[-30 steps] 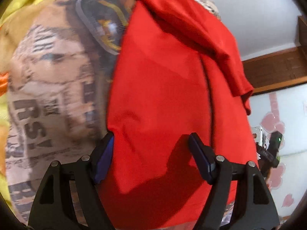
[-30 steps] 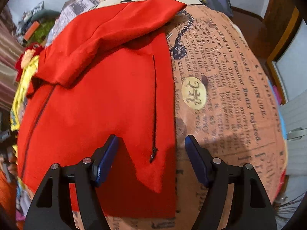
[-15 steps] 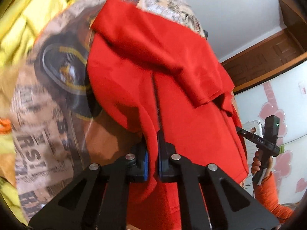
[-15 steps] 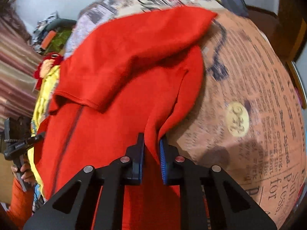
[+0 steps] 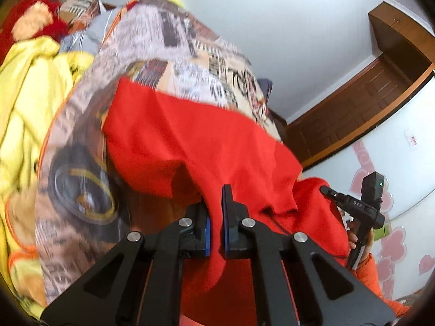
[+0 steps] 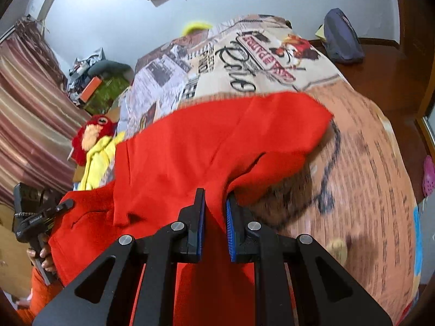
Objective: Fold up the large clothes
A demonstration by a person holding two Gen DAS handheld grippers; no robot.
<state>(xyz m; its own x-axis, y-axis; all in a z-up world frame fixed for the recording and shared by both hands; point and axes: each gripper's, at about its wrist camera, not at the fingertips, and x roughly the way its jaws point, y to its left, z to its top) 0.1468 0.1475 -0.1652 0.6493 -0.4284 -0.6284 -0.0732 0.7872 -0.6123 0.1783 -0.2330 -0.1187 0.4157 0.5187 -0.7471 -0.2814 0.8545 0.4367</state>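
Note:
A large red garment [image 5: 190, 141] lies on a bed covered with a newspaper-print sheet [image 5: 190, 49]. My left gripper [image 5: 215, 217] is shut on a near edge of the red cloth and holds it lifted off the sheet. My right gripper [image 6: 214, 217] is shut on the other near edge of the same garment [image 6: 204, 149], also raised. The far part of the garment still rests on the sheet [image 6: 367, 163]. Each gripper shows at the edge of the other's view, the right one [image 5: 364, 203] and the left one [image 6: 35, 214].
A yellow blanket [image 5: 27, 95] and a red plush toy [image 5: 30, 21] lie left of the sheet. A dark blue bag [image 6: 342, 38] sits at the bed's far corner. Wooden cabinets [image 5: 380, 81] and a striped curtain [image 6: 24, 103] border the bed.
Both grippers closed on the garment's near edges and lifted them; the views have tilted up and the cloth now hangs between the jaws instead of lying flat.

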